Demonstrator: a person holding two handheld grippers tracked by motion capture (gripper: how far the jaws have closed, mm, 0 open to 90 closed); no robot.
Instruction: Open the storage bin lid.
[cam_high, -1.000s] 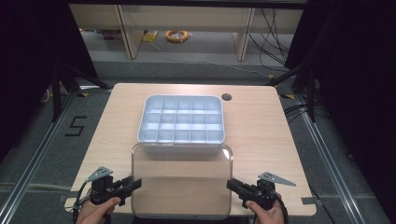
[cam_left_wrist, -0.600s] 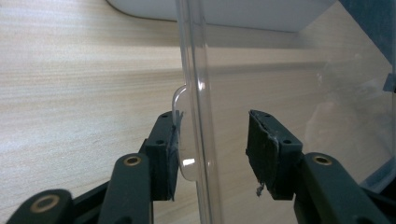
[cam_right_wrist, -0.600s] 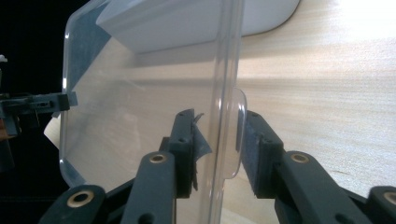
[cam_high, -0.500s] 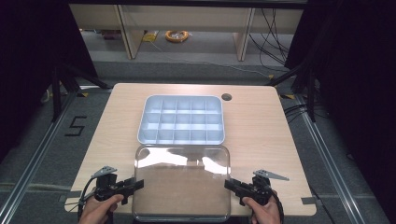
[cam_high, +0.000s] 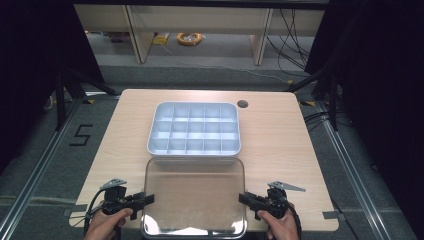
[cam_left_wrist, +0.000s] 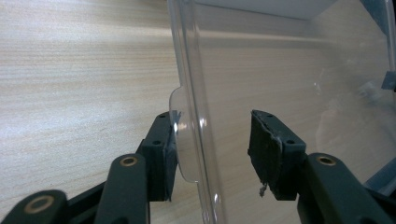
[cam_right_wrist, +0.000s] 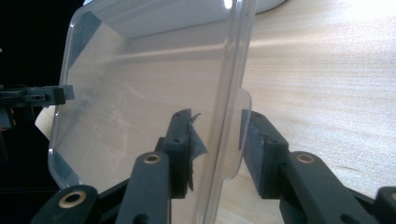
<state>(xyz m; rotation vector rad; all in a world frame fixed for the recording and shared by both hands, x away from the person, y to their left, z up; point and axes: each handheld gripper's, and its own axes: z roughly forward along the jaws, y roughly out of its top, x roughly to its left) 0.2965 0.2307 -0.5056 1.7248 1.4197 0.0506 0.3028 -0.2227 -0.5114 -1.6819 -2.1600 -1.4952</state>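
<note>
A clear plastic lid (cam_high: 194, 195) lies flat on the wooden table, just in front of a white compartment tray (cam_high: 192, 151); its near edge reaches past the table's front. My left gripper (cam_high: 148, 198) straddles the lid's left rim. In the left gripper view its jaws (cam_left_wrist: 212, 149) have just been opening: one pad rests by the rim's small tab (cam_left_wrist: 184, 140), the other stands clear. My right gripper (cam_high: 242, 198) straddles the right rim. In the right gripper view its jaws (cam_right_wrist: 217, 144) have likewise been opening, with the lid (cam_right_wrist: 140, 93) loose between the pads.
The tray's compartments look bare. A round cable hole (cam_high: 242, 104) sits at the table's back right. Bare wood lies left and right of the lid. Beyond the table are shelf legs and a yellow cable coil (cam_high: 189, 37) on the floor.
The lid has come down from a raised position against the tray and toward the near edge, and now lies flat. Both hands stay at its sides.
</note>
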